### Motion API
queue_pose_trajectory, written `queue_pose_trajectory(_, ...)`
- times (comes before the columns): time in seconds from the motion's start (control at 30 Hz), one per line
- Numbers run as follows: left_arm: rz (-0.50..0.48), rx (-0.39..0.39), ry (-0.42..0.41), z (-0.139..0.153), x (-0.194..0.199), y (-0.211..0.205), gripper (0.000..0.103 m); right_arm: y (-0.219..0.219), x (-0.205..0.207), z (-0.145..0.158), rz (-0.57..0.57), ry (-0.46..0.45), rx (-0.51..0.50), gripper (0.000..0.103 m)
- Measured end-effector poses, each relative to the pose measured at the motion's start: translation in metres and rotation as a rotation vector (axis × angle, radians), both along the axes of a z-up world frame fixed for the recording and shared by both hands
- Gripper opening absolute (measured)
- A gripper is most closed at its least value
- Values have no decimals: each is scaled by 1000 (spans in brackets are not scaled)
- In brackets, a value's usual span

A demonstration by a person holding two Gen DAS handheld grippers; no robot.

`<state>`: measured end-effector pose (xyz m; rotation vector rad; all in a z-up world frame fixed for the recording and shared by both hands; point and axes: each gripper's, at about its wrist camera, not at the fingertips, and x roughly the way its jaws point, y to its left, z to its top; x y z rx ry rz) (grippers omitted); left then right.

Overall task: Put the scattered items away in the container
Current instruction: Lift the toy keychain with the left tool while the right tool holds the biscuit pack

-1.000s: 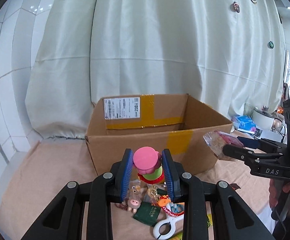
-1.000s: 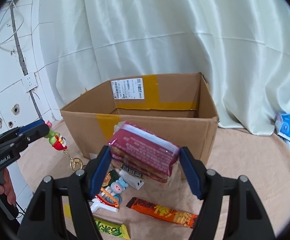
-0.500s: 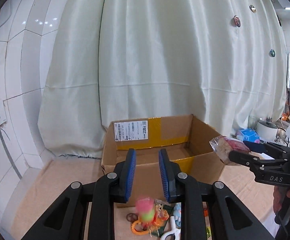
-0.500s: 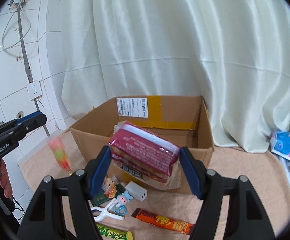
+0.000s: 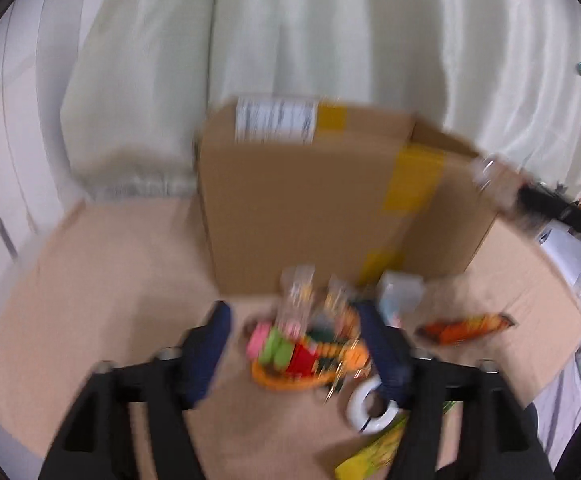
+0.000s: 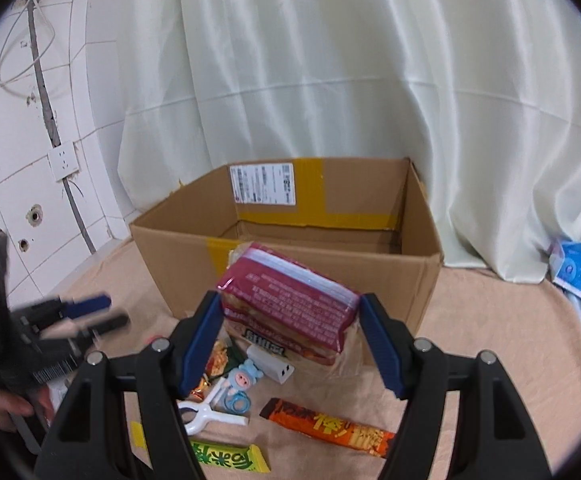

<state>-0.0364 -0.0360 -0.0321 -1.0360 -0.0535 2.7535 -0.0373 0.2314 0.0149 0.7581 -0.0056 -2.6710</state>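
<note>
Jaws: the left gripper (image 5: 294, 354) was opening with nothing in its grip; the right gripper (image 6: 290, 330) squeezed a pink snack pack (image 6: 290, 300).
The box (image 6: 290, 248) looked empty inside. The toys (image 5: 290, 346), white clip (image 6: 210, 414), orange bar (image 6: 330, 426) and green bar (image 6: 230, 458) lay on the table (image 6: 490, 320), so most tidying was left.

Open-topped brown cardboard box (image 6: 374, 268): mouth unobstructed from above, interior looks bare. Its front wall blocks any low approach. Small clutter, white clip (image 6: 206, 412) and orange snack bar (image 6: 330, 428), crowds the beige-covered tabletop (image 6: 486, 320) before it. Tabletop right of box lies free.
</note>
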Motion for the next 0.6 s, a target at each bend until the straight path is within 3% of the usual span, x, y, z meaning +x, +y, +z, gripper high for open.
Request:
queue_pose_trajectory(0.07,0,23,-23,-17,-3,-5,70,-1,0,-3,2,-6,1,73)
queue_pose_trajectory(0.17,15,-56,-14,-32,-6,-6,70,-2,-1,-7,8,-12,5,73)
queue_pose_trajectory(0.27,-8,-87,-30,-42,-10,-3,70,-3,0,-10,12,-16,16,73)
queue_pose_trajectory(0.6,-43,-96,-50,-54,-28,12,70,-5,-8,-17,8,-38,19,73)
